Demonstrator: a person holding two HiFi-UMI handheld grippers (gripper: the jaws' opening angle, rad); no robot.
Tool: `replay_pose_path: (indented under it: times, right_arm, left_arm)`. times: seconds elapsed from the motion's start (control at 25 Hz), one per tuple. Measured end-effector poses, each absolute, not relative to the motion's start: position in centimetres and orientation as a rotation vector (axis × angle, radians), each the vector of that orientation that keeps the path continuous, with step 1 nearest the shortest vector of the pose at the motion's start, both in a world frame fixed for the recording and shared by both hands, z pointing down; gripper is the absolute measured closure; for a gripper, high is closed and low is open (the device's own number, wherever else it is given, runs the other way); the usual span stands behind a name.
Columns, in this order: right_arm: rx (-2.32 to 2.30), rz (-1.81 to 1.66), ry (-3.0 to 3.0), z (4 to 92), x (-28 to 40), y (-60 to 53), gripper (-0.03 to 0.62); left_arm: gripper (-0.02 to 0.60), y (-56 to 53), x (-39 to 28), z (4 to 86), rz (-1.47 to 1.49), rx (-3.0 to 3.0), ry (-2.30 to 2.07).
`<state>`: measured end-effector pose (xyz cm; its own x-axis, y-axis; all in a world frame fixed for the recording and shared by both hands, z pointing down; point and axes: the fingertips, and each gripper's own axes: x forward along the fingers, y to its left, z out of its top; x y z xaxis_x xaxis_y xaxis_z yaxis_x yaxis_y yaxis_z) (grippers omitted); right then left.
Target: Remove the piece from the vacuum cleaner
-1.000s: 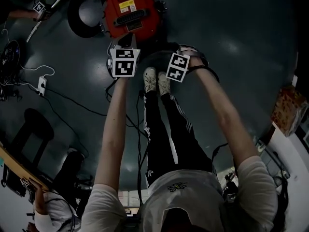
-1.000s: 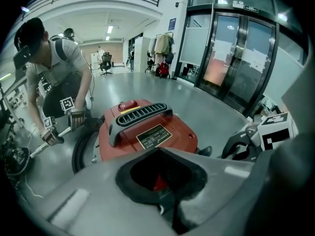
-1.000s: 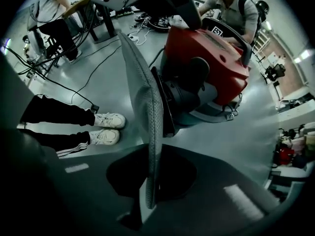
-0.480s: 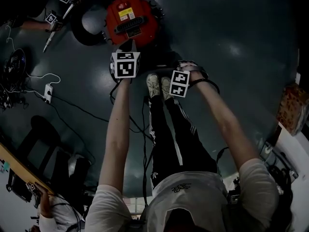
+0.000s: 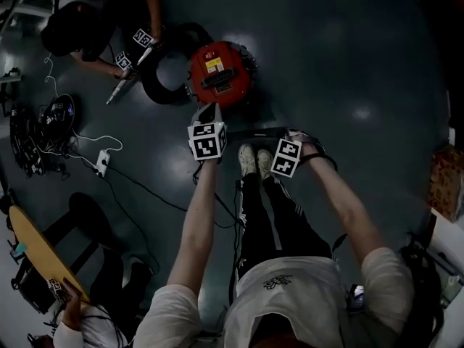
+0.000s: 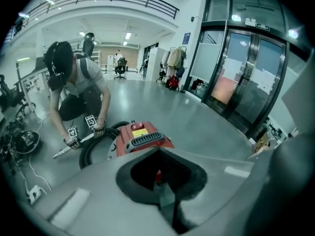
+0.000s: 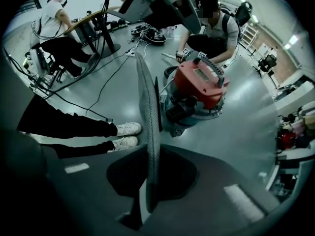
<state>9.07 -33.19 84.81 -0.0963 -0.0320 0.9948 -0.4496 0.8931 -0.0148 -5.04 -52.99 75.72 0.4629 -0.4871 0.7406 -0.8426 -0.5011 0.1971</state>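
The red vacuum cleaner (image 5: 221, 72) stands on the dark floor ahead of my feet, and it also shows in the left gripper view (image 6: 142, 137) and the right gripper view (image 7: 199, 85). Its black hose (image 5: 161, 85) coils at its left. My right gripper (image 7: 147, 191) is shut on a thin grey ribbed piece (image 7: 146, 122), seen edge-on and held clear of the vacuum cleaner. In the head view the right gripper (image 5: 279, 140) is beside my shoes. The left gripper (image 5: 206, 114) hovers just short of the vacuum cleaner; its jaws are shut with nothing between them.
A second person (image 5: 87, 20) crouches beyond the hose, holding two marked grippers on a metal wand (image 5: 119, 85). Cables and a power strip (image 5: 101, 163) trail across the floor at left. A seated person and a table (image 7: 81, 26) are further left. A cardboard box (image 5: 444, 183) sits at right.
I have backed away from the vacuum cleaner: it looks smaller and further off. Both grippers have pulled back with me, the right one carrying the piece.
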Motion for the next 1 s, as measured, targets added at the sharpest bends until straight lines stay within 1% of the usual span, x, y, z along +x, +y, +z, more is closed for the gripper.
replay_pose_path:
  times: [0.16, 0.36, 0.52, 0.68, 0.88, 1.0]
  right_arm:
    - [0.532, 0.338, -1.724, 77.1, 7.7, -37.5, 0.559]
    - [0.812, 0.403, -1.856, 63.1, 6.8, -36.2, 0.557]
    - [0.979, 0.315, -1.977, 54.5, 6.0, -37.7, 0.557]
    - [1.125, 0.198, -2.083, 48.6, 6.3, -42.0, 0.557]
    - [1.266, 0.168, -2.221, 41.3, 4.2, -47.3, 0.556]
    - [1.353, 0.197, -2.267, 37.6, 3.6, -49.3, 0.556]
  left_arm:
    - [0.580, -55.3, -6.1, 66.7, 0.651, 2.208, -1.220]
    - [0.580, -50.8, -7.0, 52.3, 0.413, 2.289, -1.293]
    - [0.580, -49.0, -7.7, 41.9, 0.293, 2.452, -1.354]
    - [0.580, -49.9, -7.3, 35.3, 0.180, 2.593, -1.460]
    - [0.580, -51.2, -10.6, 28.3, -0.036, 2.610, -1.623]
    - [0.580, -50.8, -11.4, 25.5, -0.127, 2.622, -1.673]
